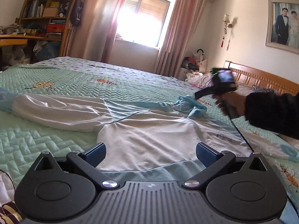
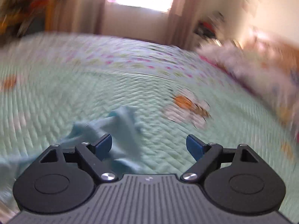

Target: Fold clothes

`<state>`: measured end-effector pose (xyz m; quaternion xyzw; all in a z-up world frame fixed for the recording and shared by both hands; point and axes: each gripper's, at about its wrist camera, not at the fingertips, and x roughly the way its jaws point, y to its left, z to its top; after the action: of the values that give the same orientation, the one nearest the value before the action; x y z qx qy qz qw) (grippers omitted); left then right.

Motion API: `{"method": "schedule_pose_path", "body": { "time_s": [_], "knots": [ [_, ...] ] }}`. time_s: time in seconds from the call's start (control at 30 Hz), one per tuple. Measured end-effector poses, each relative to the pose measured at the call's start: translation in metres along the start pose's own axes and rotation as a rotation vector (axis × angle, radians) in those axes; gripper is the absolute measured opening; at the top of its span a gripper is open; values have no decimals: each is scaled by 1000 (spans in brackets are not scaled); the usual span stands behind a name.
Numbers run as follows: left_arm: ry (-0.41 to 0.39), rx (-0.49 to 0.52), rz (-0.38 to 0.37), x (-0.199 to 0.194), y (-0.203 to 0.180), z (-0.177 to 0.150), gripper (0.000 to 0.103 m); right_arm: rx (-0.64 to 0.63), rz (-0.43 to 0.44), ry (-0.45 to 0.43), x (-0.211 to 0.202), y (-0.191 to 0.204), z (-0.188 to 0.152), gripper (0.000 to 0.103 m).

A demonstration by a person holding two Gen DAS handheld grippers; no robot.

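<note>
Here we hold the left claw low over the bed, its two blue pads spread wide with nothing between them but the fabric lying below. Straight ahead of this claw lies the white jacket, spread flat on the green quilted cover, its light blue hem band closest to the claw's base. One white sleeve runs off ahead and to the left of the claw, ending in a light blue cuff at the frame edge. The bunched light blue hood sits farther ahead and to the right.

Our right claw also stands wide open and grips nothing. Its view is heavily blurred, yet we can make out crumpled light blue cloth just ahead of its left pad, reaching under that pad, while the right pad hangs over bare quilt. From the left view this claw appears smeared, above the bed beyond the hood, held by a hand in a dark sleeve
</note>
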<state>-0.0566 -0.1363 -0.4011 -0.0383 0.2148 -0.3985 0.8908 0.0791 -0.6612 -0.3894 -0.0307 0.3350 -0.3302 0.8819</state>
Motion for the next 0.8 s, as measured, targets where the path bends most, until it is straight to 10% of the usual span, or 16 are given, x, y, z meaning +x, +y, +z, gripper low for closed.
{"method": "schedule_pose_path", "body": {
  "time_s": [0.13,0.33,0.5,0.8],
  "knots": [
    [25,15,-1,3,-1,-5,102,-150,-129,16,33,41,6,82],
    [48,-13,3,7,4,-6,102,200,-315,-47,24,-75,19,83],
    [61,-15,8,9,5,-7,102,433,-25,177,33,-130,-10,86],
    [77,-93,7,12,17,-8,102,200,61,31,-11,-98,-17,86]
  ]
}}
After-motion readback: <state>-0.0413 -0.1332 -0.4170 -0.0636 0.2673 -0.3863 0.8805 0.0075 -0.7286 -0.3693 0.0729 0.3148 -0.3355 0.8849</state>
